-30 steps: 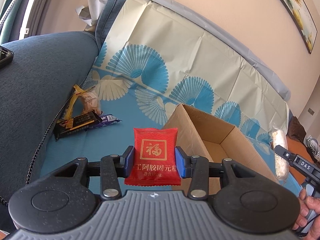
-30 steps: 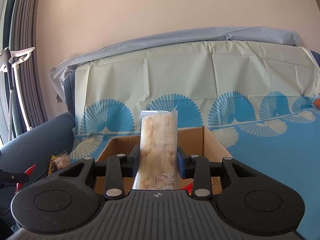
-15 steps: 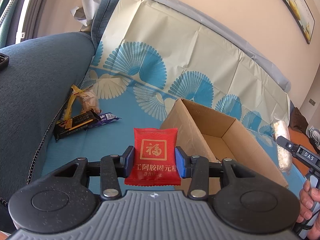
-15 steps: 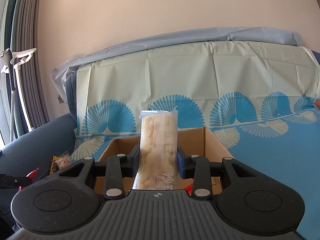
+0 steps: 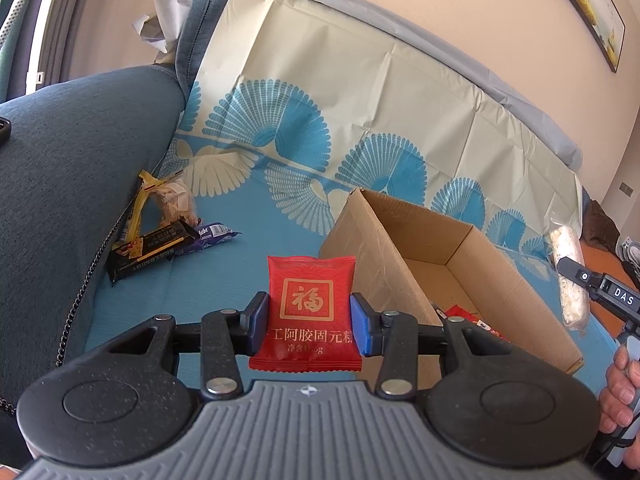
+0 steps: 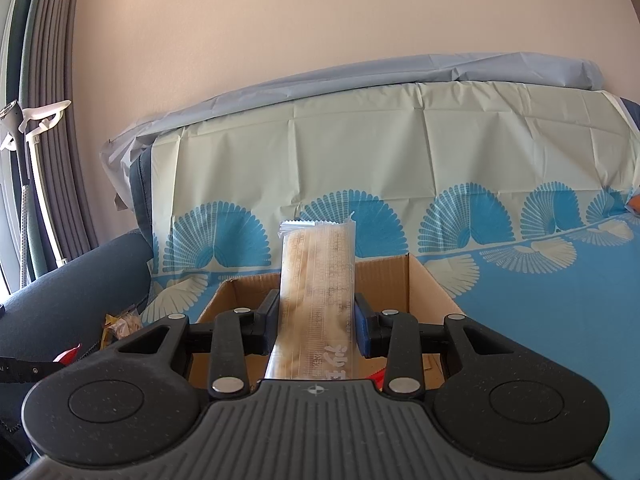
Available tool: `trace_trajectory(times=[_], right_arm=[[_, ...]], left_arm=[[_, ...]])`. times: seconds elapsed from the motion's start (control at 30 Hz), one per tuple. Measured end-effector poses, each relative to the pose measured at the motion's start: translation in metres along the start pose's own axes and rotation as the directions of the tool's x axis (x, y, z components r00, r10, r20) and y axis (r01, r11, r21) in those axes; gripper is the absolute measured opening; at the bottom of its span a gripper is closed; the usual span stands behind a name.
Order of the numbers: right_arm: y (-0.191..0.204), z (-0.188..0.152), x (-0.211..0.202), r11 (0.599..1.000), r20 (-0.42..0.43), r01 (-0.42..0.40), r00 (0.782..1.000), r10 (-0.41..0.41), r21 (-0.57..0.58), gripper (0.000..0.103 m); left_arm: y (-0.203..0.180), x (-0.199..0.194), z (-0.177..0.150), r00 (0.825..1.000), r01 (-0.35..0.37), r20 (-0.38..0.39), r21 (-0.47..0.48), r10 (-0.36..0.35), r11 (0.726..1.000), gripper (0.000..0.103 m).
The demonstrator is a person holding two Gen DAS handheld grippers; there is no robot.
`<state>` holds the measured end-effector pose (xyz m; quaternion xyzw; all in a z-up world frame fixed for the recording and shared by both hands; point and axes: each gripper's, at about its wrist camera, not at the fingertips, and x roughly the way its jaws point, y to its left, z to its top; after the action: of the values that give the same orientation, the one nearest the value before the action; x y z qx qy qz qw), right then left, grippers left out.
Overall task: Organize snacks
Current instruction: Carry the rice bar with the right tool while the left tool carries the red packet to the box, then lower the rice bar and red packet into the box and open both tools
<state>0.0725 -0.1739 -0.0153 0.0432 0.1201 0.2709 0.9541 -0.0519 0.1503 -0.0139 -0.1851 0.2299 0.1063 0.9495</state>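
My left gripper [image 5: 308, 322] is shut on a red snack packet [image 5: 310, 300] with gold characters, held above the blue cloth just left of an open cardboard box [image 5: 472, 248]. Red wrappers [image 5: 464, 314] lie inside the box. My right gripper [image 6: 316, 326] is shut on a long clear packet of pale crackers [image 6: 318, 280], held upright over the near rim of the same box [image 6: 384, 276]. That packet and gripper also show at the right edge of the left wrist view [image 5: 568, 280].
Several loose snacks lie on the cloth by the dark sofa arm: a black bar [image 5: 148, 250], a purple wrapper [image 5: 212, 234] and a yellow-edged clear packet [image 5: 168, 200]. The sofa back [image 6: 400, 140] is draped in a fan-patterned cloth.
The left gripper has lifted and turned slightly, so more of the box's inside and its red wrappers show. The right gripper has shifted only slightly toward the box. Both grips are unchanged.
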Motion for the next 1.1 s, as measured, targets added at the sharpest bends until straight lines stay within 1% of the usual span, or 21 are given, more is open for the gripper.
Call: trace_trajectory(times=[0.17,0.4,0.57,0.7,0.77,0.8,0.9,0.93,0.97,1.0,1.03,1.07,1.1], right_arm=[[-0.001,0.000,-0.002,1.000,0.005,-0.002,1.000,0.002,0.012,0.038],[-0.002,0.000,-0.003,1.000,0.010,-0.010,1.000,0.010,0.030,0.038],[-0.007,-0.001,-0.003,0.998,0.015,-0.026,1.000,0.025,0.051,0.038],[-0.008,-0.001,-0.004,0.997,0.023,-0.046,0.999,0.044,0.060,0.038],[-0.007,-0.001,-0.004,0.997,0.024,-0.052,0.998,0.051,0.055,0.037],[-0.006,-0.002,-0.004,0.998,0.024,-0.049,0.999,0.047,0.051,0.034],[-0.008,-0.001,-0.004,0.998,0.023,-0.038,0.999,0.037,0.058,0.034],[-0.010,-0.002,-0.004,0.997,0.021,-0.036,0.999,0.034,0.066,0.034],[-0.012,-0.002,-0.004,0.997,0.020,-0.027,0.999,0.026,0.075,0.035],[-0.014,-0.002,-0.004,0.996,0.020,-0.011,1.000,0.010,0.084,0.047],[-0.017,-0.002,-0.003,0.995,0.016,0.006,1.000,-0.007,0.097,0.055],[-0.020,-0.002,-0.003,0.994,0.014,0.017,1.000,-0.019,0.112,0.063],[-0.023,-0.002,-0.003,0.992,0.016,0.023,1.000,-0.025,0.125,0.063]], left_arm=[[-0.002,0.001,0.001,1.000,-0.013,-0.010,0.008,0.013,1.000,0.048],[-0.016,0.004,0.002,0.999,-0.032,-0.035,0.057,0.034,0.998,0.048],[-0.033,0.012,0.005,0.999,-0.020,-0.039,0.026,0.021,0.999,0.048],[-0.059,0.020,0.017,1.000,0.021,-0.015,0.013,-0.021,1.000,0.048],[-0.081,0.028,0.028,0.999,0.051,0.000,0.030,-0.051,0.998,0.048],[-0.091,0.031,0.033,0.998,0.068,0.006,0.037,-0.068,0.997,0.047],[-0.126,0.046,0.047,0.991,0.129,0.012,0.061,-0.130,0.990,0.048],[-0.138,0.051,0.051,0.989,0.145,0.008,0.072,-0.146,0.987,0.049],[-0.149,0.057,0.054,0.988,0.152,0.004,0.083,-0.153,0.985,0.056],[-0.158,0.061,0.056,0.987,0.158,-0.001,0.091,-0.159,0.983,0.063],[-0.164,0.065,0.056,0.987,0.163,-0.005,0.096,-0.163,0.982,0.076],[-0.168,0.066,0.056,0.986,0.164,-0.006,0.098,-0.164,0.982,0.082],[-0.170,0.067,0.054,0.986,0.164,-0.007,0.100,-0.164,0.981,0.082]])
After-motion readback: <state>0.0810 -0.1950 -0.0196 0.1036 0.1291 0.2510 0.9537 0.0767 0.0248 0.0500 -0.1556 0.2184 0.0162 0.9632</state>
